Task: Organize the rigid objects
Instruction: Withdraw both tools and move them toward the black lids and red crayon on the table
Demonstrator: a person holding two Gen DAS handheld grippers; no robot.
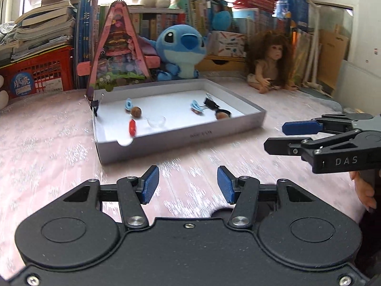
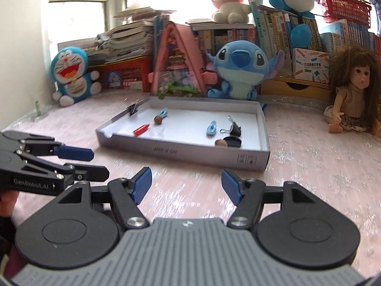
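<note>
A shallow grey box lid lies on the pink tablecloth. Inside it are a red cylinder, two brown nuts, two light blue clips, a black binder clip, a black round lid and a small clear cup. Another binder clip grips the lid's far left rim. My left gripper is open and empty, short of the box. My right gripper is open and empty; it also shows in the left wrist view.
A Stitch plush, a pink triangular toy house and a doll stand behind the box. Books and a red crate line the back. A Doraemon plush sits at far left.
</note>
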